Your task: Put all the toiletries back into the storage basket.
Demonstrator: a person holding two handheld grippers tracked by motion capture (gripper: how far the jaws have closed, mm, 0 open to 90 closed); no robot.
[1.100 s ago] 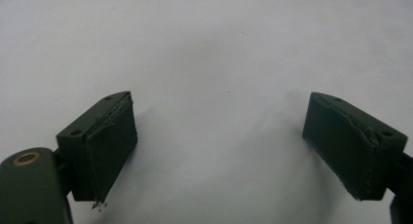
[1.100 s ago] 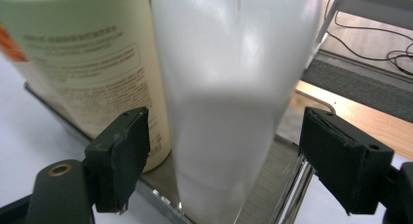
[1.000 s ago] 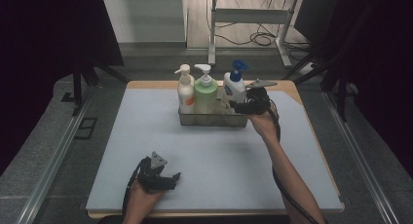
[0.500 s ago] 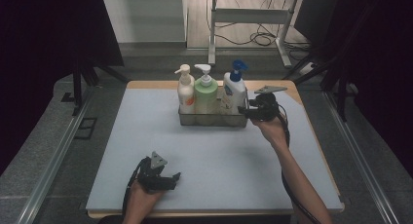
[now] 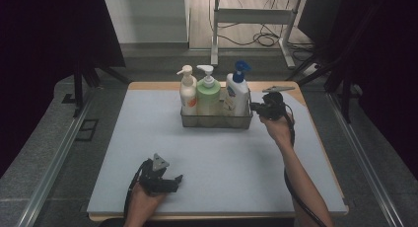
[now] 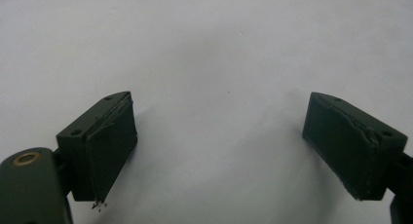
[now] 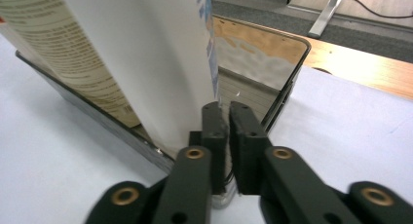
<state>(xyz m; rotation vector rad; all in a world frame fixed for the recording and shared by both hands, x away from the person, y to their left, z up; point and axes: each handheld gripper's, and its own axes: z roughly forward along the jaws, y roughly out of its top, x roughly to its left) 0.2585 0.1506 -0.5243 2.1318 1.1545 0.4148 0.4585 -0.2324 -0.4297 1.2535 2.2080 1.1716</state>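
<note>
we are holding the right gripper [image 5: 257, 108] at the right end of the clear basket [image 5: 217, 121], which is standing on the far middle of the pale mat [image 5: 123, 153]. its jaws have just been closing, and now they are pinching the thin end wall of the basket between them; in the right gripper view [image 7: 227, 131] almost no gap is remaining. the white bottle with blue pump [image 5: 237, 91] is standing just inside that wall, next to the green bottle [image 5: 208, 94] and the cream bottle [image 5: 188, 91]. the left gripper [image 5: 170, 180] is resting low on the near mat, well apart from the basket, probably touching it. its jaws are standing wide open with nothing between them.
</note>
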